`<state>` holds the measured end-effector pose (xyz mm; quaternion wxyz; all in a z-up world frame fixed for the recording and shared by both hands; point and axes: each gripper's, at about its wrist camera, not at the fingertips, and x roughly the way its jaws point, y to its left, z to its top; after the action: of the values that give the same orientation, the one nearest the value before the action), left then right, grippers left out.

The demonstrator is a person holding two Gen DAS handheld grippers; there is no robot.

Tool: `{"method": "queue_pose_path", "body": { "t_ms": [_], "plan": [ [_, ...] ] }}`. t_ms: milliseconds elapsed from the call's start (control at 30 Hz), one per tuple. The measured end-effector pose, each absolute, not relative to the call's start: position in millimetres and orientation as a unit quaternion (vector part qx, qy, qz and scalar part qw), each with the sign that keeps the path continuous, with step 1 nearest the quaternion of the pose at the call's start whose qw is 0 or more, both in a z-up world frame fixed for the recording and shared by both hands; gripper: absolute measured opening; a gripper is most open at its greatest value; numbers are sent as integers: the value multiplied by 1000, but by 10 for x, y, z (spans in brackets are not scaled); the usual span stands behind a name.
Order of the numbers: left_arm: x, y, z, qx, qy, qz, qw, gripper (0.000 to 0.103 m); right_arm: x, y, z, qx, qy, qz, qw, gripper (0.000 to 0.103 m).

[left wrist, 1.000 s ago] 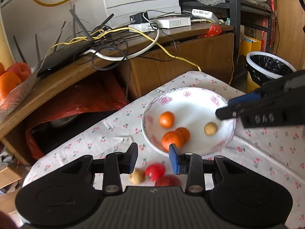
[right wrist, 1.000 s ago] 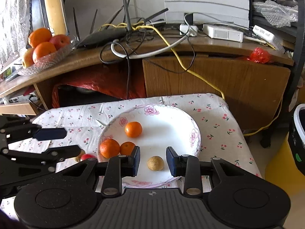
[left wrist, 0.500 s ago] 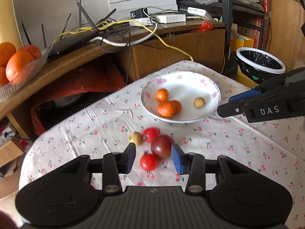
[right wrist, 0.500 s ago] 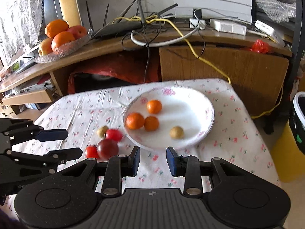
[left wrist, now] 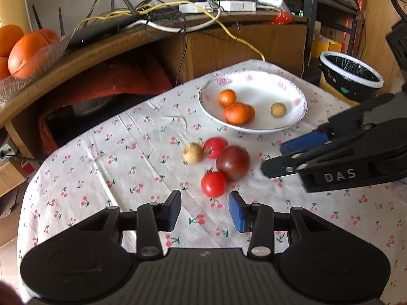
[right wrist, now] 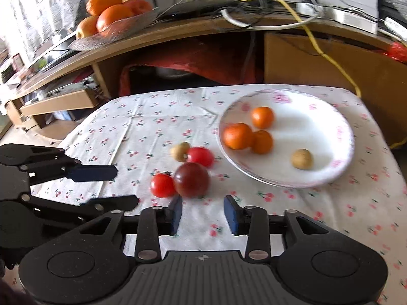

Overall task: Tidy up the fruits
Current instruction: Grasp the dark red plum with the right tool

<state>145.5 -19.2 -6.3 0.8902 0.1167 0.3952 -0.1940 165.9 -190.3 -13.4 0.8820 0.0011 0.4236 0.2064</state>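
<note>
At the centre of the left wrist view we see four loose fruits clustered on the cherry-print tablecloth (left wrist: 142, 167): a pale longan (left wrist: 192, 153) touching a red tomato (left wrist: 215, 147), a large dark tomato (left wrist: 233, 162) beside it, and a second red tomato (left wrist: 214, 184) nearest the camera. Above and to the right stands the floral plate (left wrist: 292, 124), holding three tangerines (left wrist: 236, 113) and one plated longan (left wrist: 278, 109). The left gripper (left wrist: 204, 211) at the bottom of the frame is released, its blue pads spread and empty, just short of the near tomato. The right gripper (left wrist: 274, 158) enters from the right edge, likewise spread and holding nothing; in its own view (right wrist: 202, 212) its pads frame the gap just below the dark tomato (right wrist: 191, 183). We judge that the remaining fruits are yet to be moved to the plate. The chief risk is the tight packing: a pad closing on one tomato may nudge its neighbours, and round fruit could roll across the cloth toward the table edge. Both grippers converge on the same cluster, so they may collide. Excess squeeze could bruise a soft tomato.
</note>
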Motion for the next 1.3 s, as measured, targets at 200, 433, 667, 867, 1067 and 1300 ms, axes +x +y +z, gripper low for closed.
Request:
{"method": "queue_pose_path", "body": {
  "t_ms": [200, 433, 667, 867, 1067, 1300],
  "plan": [
    [1476, -220, -63, 120, 394, -206, 887, 50, 1820, -1788, -196, -4, 425, 217, 879, 35],
    [1497, -256, -114, 124, 403, -215, 881, 50, 1999, -1783, -279, 37, 438, 224, 870, 35],
    [1532, -312, -141, 126, 404, -220, 879, 50, 2061, -1803, -329, 65, 451, 225, 861, 37],
    [1585, -322, -170, 127, 403, -217, 880, 50, 2045, -1879, -300, 71, 461, 216, 858, 34],
    [1666, -357, -214, 116, 403, -218, 881, 50, 1921, -2053, -207, 58, 462, 196, 863, 34],
    [1709, -482, -306, 119, 405, -224, 878, 50, 1791, -2292, -189, 51, 473, 175, 862, 34]
  ]
}}
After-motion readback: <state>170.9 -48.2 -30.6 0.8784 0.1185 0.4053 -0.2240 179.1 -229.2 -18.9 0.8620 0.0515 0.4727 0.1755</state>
